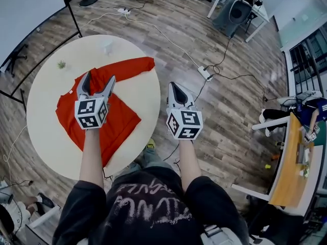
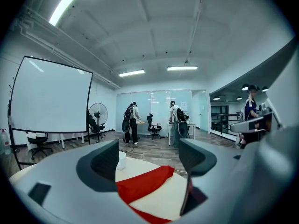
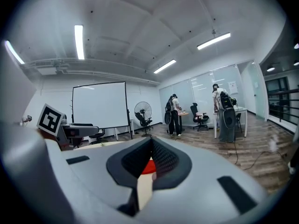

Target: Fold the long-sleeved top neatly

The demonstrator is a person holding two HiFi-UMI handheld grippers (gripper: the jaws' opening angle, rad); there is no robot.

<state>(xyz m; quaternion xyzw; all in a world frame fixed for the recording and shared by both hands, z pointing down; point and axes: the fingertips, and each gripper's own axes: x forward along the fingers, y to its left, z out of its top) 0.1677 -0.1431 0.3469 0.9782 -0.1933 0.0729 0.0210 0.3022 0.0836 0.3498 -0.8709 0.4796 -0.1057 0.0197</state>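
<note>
A red long-sleeved top (image 1: 104,108) lies partly folded on the round cream table (image 1: 46,131), one sleeve (image 1: 130,67) stretched toward the table's far right edge. My left gripper (image 1: 97,81) hovers above the top's middle with its jaws spread wide and nothing between them. In the left gripper view the sleeve (image 2: 145,182) shows below the open left gripper (image 2: 152,158). My right gripper (image 1: 174,89) hangs past the table's right edge, over the wooden floor, jaws shut and empty. The right gripper view shows the shut right gripper (image 3: 150,160) with a sliver of red top (image 3: 148,166) behind.
A small white cup (image 1: 107,47) and a tiny green plant (image 1: 61,64) stand at the table's far side. A power strip (image 1: 205,73) and cables lie on the floor to the right. A whiteboard (image 2: 49,99), a fan (image 2: 98,113), chairs and people stand farther back.
</note>
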